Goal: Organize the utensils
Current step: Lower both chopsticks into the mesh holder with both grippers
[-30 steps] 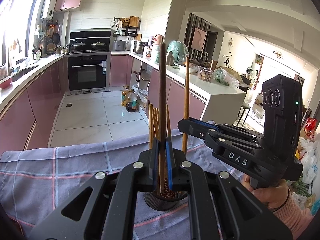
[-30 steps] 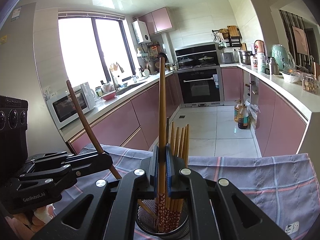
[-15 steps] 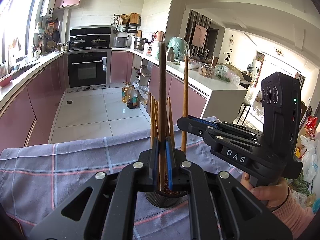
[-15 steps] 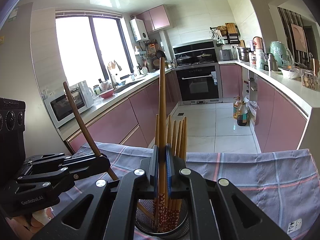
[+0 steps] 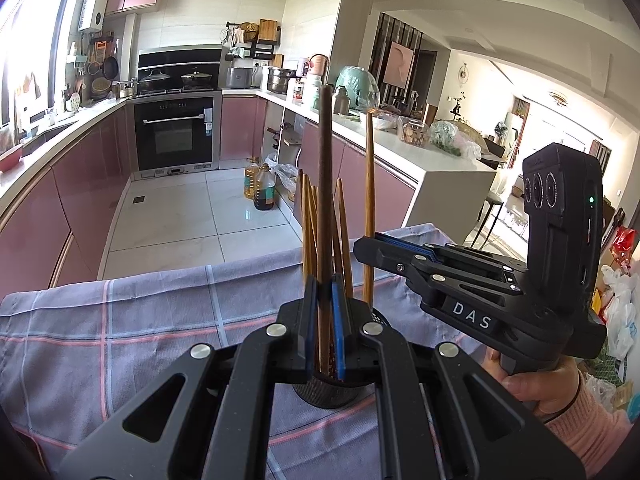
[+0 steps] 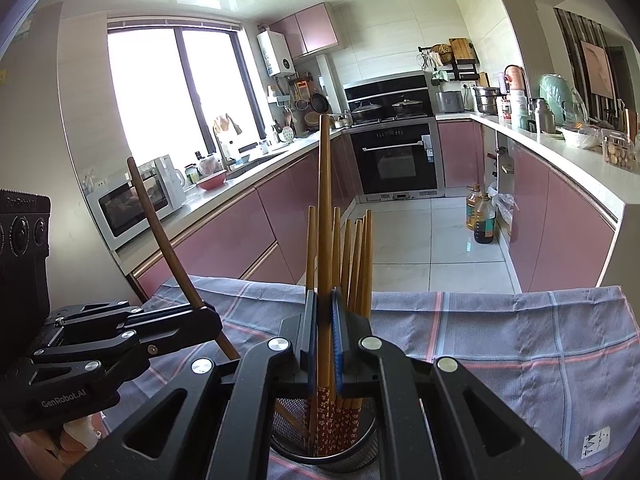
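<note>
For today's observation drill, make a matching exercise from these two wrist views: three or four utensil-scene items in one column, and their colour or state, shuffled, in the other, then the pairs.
Column 1:
1. dark chopstick
2. light chopstick
3. mesh holder
4. cloth

Column 2:
A. holds a bunch of flower-patterned chopsticks
B. clamped in the left gripper
C. purple-grey with pink and blue check lines
D. clamped in the right gripper

Pairs: 1-B, 2-D, 3-A, 4-C

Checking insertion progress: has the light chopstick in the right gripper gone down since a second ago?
Yes. The light chopstick has sunk; the bundled chopsticks in the mesh holder now reach higher along it.
</note>
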{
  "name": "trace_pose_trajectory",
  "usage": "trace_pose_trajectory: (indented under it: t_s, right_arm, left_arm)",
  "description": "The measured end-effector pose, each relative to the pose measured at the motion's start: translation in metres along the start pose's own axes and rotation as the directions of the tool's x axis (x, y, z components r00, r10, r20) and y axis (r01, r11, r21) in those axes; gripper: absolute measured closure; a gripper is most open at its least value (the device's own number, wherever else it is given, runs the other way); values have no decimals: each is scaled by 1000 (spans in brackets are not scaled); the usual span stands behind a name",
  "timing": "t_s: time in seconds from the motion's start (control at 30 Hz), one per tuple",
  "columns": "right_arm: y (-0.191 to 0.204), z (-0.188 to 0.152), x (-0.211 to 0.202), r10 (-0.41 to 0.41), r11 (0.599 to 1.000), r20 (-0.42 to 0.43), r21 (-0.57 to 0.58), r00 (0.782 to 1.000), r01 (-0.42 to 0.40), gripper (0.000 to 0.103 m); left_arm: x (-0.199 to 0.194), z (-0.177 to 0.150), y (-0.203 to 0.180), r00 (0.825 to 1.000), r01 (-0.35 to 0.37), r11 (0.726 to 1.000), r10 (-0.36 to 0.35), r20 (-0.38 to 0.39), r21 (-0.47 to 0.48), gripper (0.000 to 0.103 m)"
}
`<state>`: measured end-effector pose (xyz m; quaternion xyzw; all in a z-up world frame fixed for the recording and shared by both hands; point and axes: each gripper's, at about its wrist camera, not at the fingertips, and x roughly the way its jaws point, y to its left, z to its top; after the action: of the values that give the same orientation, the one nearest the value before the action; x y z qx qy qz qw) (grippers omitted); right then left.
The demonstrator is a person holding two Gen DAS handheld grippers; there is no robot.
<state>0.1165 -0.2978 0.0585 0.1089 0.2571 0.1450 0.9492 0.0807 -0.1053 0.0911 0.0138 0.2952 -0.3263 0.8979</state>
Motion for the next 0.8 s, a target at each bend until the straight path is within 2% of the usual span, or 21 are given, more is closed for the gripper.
trace_pose_trajectory:
  t_s: [0.8]
  right_arm:
    - [-8,-20,11,-14,1000,-47,19,999,15,97]
  left_arm:
    - [21,-12,4,998,-4,1000,5,-56,17,95]
